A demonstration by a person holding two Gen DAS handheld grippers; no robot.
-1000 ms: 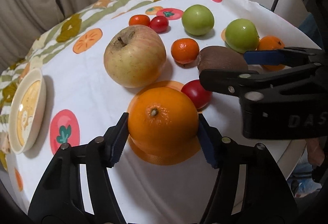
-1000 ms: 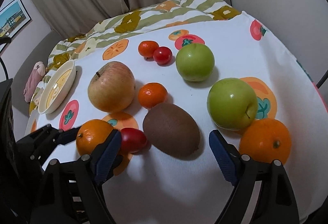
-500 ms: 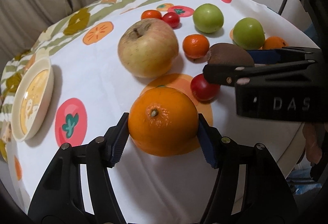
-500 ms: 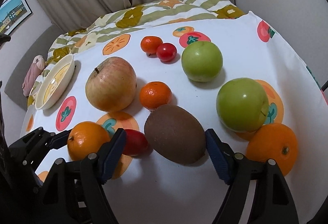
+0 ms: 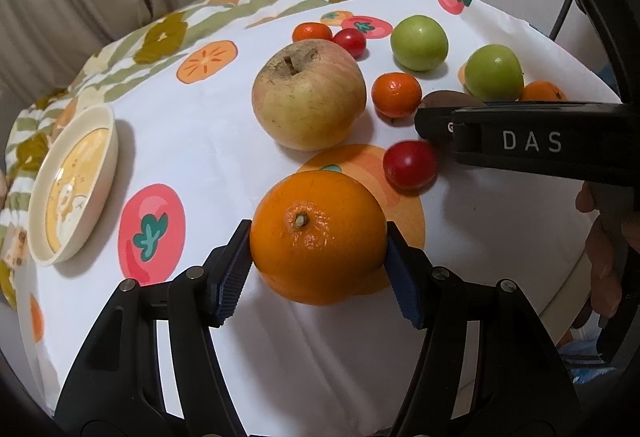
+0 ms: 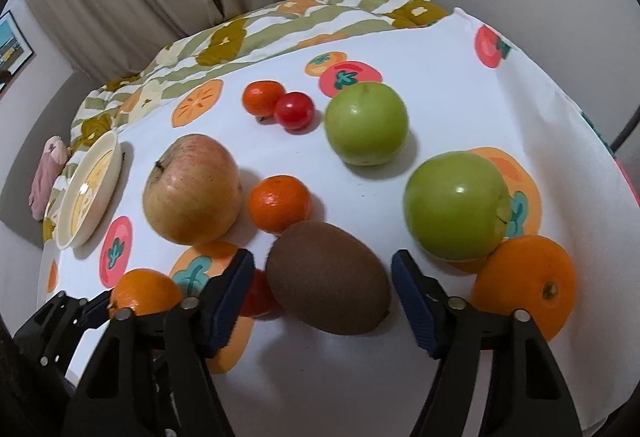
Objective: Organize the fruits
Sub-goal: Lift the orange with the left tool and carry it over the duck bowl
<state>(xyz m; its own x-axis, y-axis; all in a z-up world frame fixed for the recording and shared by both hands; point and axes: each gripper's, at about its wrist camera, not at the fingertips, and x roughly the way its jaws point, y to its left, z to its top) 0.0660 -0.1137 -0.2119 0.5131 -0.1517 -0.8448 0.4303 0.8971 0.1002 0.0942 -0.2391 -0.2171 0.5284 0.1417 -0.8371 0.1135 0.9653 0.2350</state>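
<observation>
**Orange gripped, kiwi about to be taken**

The orange sits clamped between the fingers of the left gripper, low over the printed cloth at the near edge of the bench, apparently just lifted or barely resting. Just beside it lies a red cherry tomato. The right gripper straddles the kiwi, its fingers apart with a gap on each side. To do this well, I would centre the kiwi between the pads before closing, squeeze gently across its short axis, and keep the left pad clear of the tomato. Further out lie the big apple, a mandarin, two green fruits and the bowl at the left.
</observation>
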